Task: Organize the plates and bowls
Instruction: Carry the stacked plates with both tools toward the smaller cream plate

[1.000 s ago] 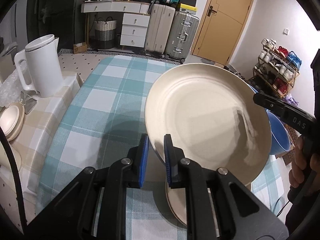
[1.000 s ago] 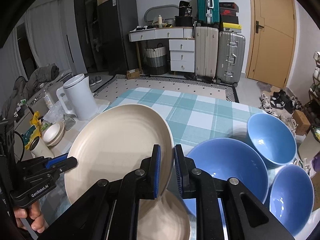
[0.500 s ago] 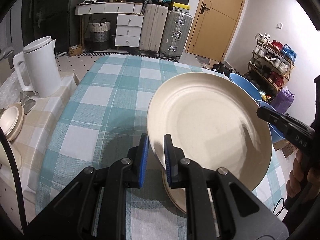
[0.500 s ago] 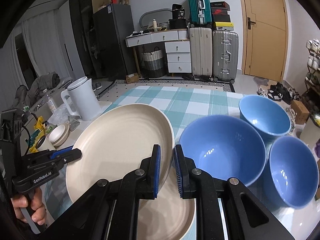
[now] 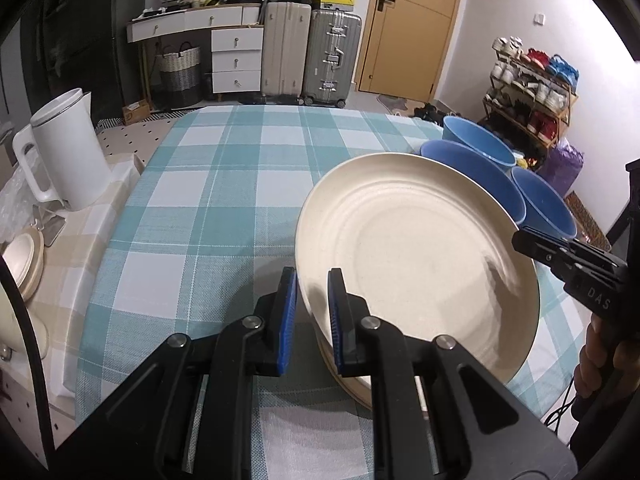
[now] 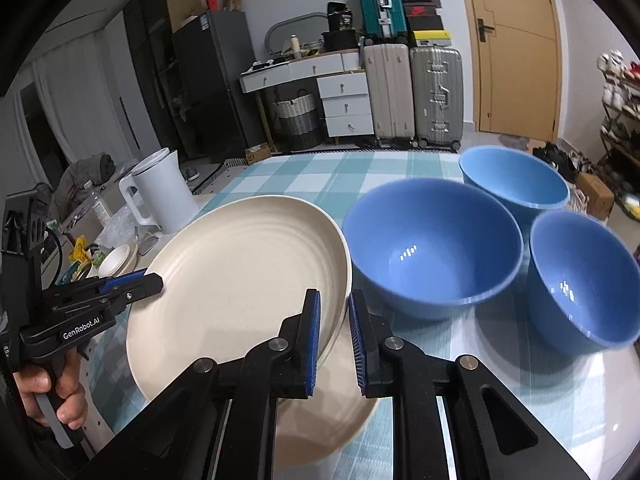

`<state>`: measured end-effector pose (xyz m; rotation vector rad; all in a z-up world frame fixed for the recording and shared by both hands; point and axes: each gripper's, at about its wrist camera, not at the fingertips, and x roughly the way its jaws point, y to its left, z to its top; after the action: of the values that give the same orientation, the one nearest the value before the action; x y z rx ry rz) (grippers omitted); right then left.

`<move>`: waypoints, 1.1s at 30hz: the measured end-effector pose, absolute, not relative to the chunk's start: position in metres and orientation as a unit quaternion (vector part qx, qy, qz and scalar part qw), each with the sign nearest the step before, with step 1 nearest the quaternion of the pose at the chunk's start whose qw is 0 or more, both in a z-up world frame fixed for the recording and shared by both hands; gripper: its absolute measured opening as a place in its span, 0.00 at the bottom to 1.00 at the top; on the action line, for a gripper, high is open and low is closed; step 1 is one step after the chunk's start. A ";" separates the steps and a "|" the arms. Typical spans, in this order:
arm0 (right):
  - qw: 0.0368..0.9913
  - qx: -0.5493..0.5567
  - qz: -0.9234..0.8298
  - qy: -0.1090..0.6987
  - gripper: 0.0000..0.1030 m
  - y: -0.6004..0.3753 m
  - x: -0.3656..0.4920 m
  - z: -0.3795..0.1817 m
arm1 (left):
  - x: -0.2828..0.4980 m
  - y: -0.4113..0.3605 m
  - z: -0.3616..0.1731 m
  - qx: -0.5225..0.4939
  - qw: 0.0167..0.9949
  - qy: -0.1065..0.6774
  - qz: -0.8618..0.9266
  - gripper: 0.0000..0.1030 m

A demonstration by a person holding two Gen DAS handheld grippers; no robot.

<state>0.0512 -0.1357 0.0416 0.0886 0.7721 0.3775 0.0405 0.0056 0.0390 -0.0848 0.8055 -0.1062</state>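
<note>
A large cream plate [image 5: 416, 256] [image 6: 240, 280] hangs tilted just above the table, gripped at opposite rims. My left gripper [image 5: 312, 280] [image 6: 156, 278] is shut on its left rim. On the right rim my right gripper [image 6: 334, 300] [image 5: 520, 236] is shut too. A second cream plate [image 5: 352, 384] [image 6: 328, 420] lies flat on the checked tablecloth [image 5: 200, 200] right beneath, mostly hidden. Three blue bowls stand upright to the right: a large one [image 6: 432, 252] [image 5: 492, 188], one behind it [image 6: 512, 180] [image 5: 480, 140], and one at the table's right edge [image 6: 584, 280] [image 5: 544, 208].
A white kettle [image 5: 68, 156] [image 6: 164, 192] stands on a side counter left of the table, with small cream dishes [image 5: 24, 256] nearer. Suitcases, a drawer unit and a door are at the far wall. A shoe rack [image 5: 532, 92] is at right.
Both grippers have carried the held plate downward and it lies flatter, closer over the plate on the table. The blue bowls show more fully in both views.
</note>
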 end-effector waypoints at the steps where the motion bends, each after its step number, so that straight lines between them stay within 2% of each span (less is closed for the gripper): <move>1: 0.908 0.042 0.181 0.375 0.16 -0.136 0.049 0.039 | 0.041 0.005 0.037 -0.040 0.917 0.394 -0.052 0.11; 30: 0.910 0.011 0.136 0.392 0.18 -0.140 0.026 -0.010 | 0.062 -0.029 -0.015 0.028 0.897 0.439 -0.049 0.11; 33: 0.909 0.012 0.135 0.394 0.18 -0.142 0.027 -0.013 | 0.062 -0.033 -0.019 0.035 0.895 0.442 -0.049 0.14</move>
<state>0.0265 -0.1415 -0.0125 0.0257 0.8136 0.2786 0.0621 -0.0332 -0.0188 0.0720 0.9172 -0.1014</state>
